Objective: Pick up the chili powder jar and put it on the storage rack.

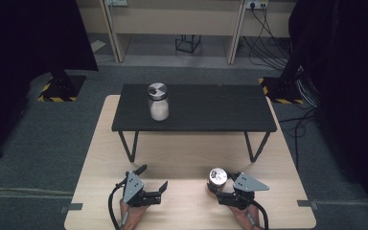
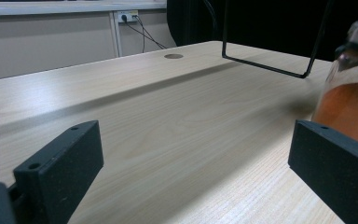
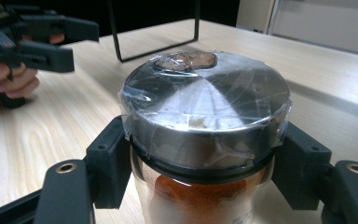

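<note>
A glass jar of orange powder (image 3: pixel 200 196) with a film-wrapped steel lid (image 3: pixel 205 112) stands on the pale wooden table (image 1: pixel 187 158) near its front edge. My right gripper (image 3: pixel 200 172) is shut on this jar, one black jaw pressed on each side just under the lid. In the high view the orange jar (image 1: pixel 217 177) sits at the front right with the right gripper (image 1: pixel 216 186) around it. My left gripper (image 1: pixel 153 178) rests at the front left, open and holding nothing. In the left gripper view the left gripper (image 2: pixel 196 144) has its jaws wide apart, and the orange jar (image 2: pixel 349 107) stands beyond the right jaw.
A low black bench (image 1: pixel 211 112) on thin metal legs stands across the middle of the wooden table. On its left part stands a second glass jar (image 1: pixel 158 102) with white contents and a steel lid. Grey carpet, dark stands and cables surround the table.
</note>
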Tool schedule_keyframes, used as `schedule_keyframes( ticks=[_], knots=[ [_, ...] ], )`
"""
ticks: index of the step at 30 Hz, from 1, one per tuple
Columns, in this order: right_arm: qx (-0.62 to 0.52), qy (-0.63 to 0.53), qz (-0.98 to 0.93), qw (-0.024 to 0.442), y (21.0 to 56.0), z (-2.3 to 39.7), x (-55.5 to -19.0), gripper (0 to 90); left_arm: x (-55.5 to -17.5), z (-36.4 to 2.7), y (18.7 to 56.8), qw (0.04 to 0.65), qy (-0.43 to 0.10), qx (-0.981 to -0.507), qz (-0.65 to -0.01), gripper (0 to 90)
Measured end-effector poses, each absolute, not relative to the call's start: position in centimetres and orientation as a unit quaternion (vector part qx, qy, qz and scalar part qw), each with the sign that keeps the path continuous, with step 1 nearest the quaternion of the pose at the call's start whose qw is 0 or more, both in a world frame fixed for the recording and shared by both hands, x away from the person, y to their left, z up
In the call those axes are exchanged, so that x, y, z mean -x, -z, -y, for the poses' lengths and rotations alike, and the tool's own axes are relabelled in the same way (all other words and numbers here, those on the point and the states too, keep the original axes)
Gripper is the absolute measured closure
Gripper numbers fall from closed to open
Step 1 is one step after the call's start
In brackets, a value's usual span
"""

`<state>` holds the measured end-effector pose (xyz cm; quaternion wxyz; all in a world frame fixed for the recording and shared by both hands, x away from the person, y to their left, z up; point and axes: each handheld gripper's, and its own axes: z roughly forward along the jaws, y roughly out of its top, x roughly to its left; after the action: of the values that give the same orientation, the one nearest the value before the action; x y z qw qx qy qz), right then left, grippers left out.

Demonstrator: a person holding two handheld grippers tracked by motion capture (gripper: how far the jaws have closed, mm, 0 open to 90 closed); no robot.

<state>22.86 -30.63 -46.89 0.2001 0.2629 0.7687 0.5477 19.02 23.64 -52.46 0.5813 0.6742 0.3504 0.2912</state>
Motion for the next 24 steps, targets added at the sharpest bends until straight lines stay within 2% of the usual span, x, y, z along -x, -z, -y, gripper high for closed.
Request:
schedule_keyframes(
  ticks=[12, 24],
  knots=[
    [-0.285, -0.571, -0.745, 0.196, 45.7, 31.6, -22.2, 31.0, -19.0, -23.6, 52.5, 0.581, -0.291, -0.674, -0.351, 2.6],
    [-0.289, -0.574, -0.736, 0.213, 44.0, 31.6, -21.3, 31.0, -19.1, -23.7, 52.5, 0.583, -0.29, -0.673, -0.351, 2.7]
  ],
)
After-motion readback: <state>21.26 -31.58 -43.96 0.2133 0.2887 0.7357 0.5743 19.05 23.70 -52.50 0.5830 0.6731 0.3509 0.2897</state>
